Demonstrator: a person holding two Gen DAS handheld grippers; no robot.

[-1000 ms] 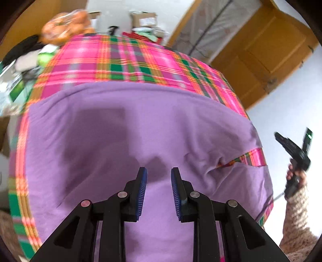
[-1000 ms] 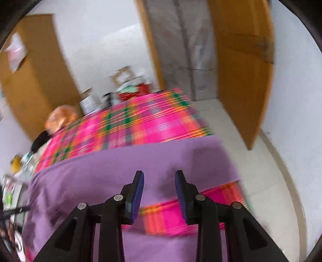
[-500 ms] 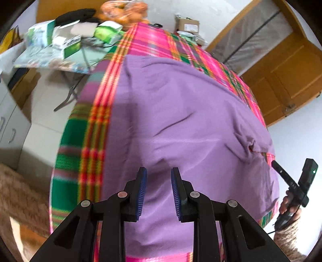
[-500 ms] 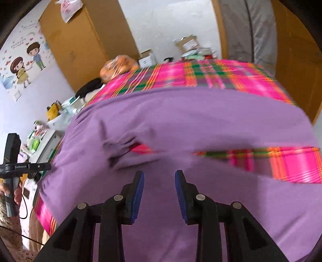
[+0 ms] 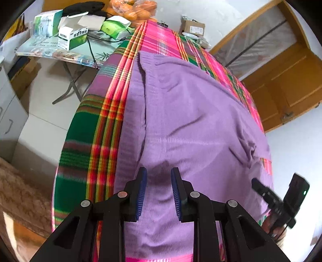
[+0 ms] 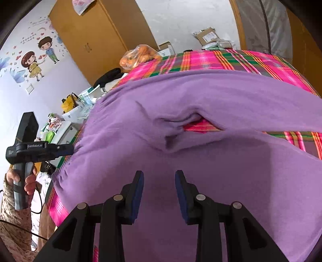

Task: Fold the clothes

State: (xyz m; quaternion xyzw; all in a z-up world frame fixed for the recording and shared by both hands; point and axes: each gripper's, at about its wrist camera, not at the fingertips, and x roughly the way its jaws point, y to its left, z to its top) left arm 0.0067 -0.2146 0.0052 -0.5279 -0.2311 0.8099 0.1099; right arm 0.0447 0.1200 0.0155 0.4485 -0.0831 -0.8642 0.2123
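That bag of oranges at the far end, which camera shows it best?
The right wrist view: the whole bag of oranges shows there beside the plaid cloth. The left wrist view cuts the bag off at the picture's top edge.

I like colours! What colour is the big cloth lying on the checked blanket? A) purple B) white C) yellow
A: the cloth spread over the pink-and-green checked blanket is purple in both views.

At my eleven o'clock I see a wooden wardrobe against white walls, cartoon wall stickers at ten, a wooden door at two.
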